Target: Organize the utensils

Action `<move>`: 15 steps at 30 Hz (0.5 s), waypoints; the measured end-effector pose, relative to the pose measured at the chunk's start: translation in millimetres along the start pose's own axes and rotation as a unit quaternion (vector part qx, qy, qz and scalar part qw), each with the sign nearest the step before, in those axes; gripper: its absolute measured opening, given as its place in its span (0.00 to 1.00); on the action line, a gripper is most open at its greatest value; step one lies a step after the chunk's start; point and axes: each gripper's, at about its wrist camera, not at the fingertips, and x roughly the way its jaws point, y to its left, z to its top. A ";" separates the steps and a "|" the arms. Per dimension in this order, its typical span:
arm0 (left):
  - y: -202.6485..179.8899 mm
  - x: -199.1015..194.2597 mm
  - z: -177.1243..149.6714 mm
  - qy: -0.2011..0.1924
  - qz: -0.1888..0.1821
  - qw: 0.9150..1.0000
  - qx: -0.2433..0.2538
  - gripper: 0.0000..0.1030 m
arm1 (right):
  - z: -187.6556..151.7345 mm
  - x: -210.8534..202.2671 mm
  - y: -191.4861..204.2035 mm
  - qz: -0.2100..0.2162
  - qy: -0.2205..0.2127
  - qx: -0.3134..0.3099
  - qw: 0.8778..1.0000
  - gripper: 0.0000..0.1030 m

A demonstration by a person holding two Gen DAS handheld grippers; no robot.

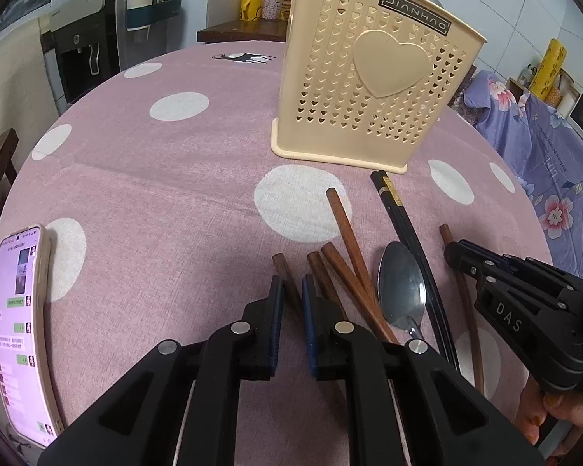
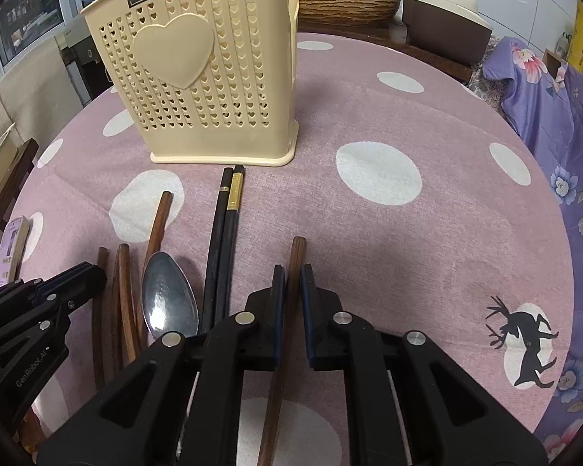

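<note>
My left gripper (image 1: 291,289) is shut on a brown wooden chopstick (image 1: 281,266) that lies on the pink spotted tablecloth (image 1: 155,194). To its right lie more brown chopsticks (image 1: 348,237), a metal spoon (image 1: 402,287) and a black pair of chopsticks (image 1: 398,206). My right gripper (image 2: 292,277) is shut on another brown chopstick (image 2: 297,252), apart from the rest on the right. A cream perforated utensil holder (image 1: 369,89) (image 2: 198,77) stands upright just beyond the black chopsticks (image 2: 225,225). Each gripper shows in the other's view: right (image 1: 454,252), left (image 2: 95,272).
A lit phone (image 1: 19,330) (image 2: 9,248) lies near the table's left edge. A purple flowered cloth (image 2: 563,136) covers something past the right edge. A chair (image 1: 0,167) stands at the left. Bare cloth spreads to the right of the holder.
</note>
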 end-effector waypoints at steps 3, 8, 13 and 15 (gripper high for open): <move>2.7 -3.5 -3.8 0.004 -0.006 1.000 -0.005 0.12 | -3.6 -2.3 -1.7 0.003 0.004 0.003 1.000 0.12; 4.8 -6.6 -5.4 0.008 -0.022 1.000 -0.017 0.30 | -7.7 -7.5 -3.6 0.006 0.000 0.008 1.000 0.27; 4.5 -9.6 -9.9 0.001 -0.013 1.000 -0.017 0.39 | -12.6 -12.7 -5.6 0.004 0.000 0.005 1.000 0.29; 5.0 -10.4 -10.9 0.001 -0.011 1.000 -0.020 0.39 | -15.4 -11.6 -6.8 0.008 0.005 0.008 1.000 0.29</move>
